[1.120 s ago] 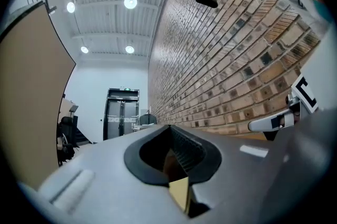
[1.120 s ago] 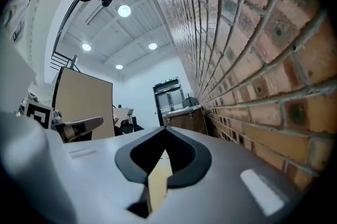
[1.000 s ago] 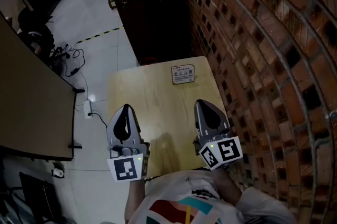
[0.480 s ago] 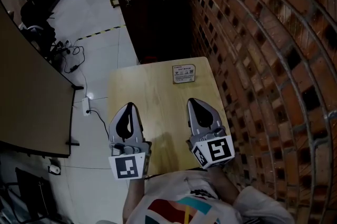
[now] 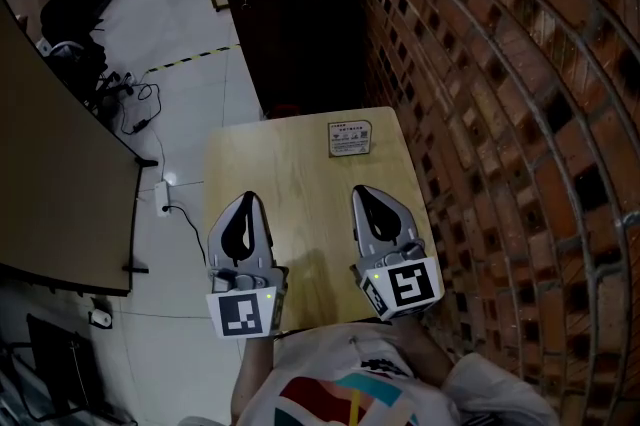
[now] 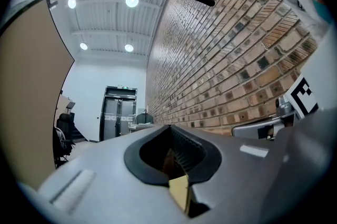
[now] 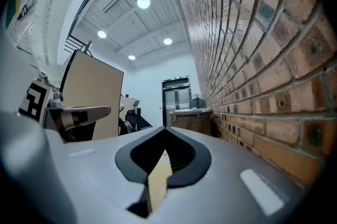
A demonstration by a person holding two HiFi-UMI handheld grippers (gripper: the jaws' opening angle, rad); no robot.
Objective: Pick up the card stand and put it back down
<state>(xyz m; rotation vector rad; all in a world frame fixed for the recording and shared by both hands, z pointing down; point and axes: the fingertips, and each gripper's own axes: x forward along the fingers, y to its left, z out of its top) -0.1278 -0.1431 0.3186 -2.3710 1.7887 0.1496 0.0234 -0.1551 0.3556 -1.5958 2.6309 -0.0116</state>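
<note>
Wood-topped table [image 5: 280,176] is lying under both grippers, and I am holding them side by side over its near end, tips pointing away from me. I am seeing the left gripper [image 5: 244,204] with its jaws pressed together and nothing between them; its own view shows the left gripper's tips [image 6: 169,126] meeting, with only a sliver of the tabletop showing through the gap below. The right gripper [image 5: 361,194] is sitting closed and empty as well, its tips [image 7: 166,129] joined in its own view. The card stand [image 5: 349,138] is resting on the table's far end, almost straight ahead of the right gripper and clearly apart from it, untouched. A brick wall [image 5: 500,114] is running along the right gripper's outer side.
</note>
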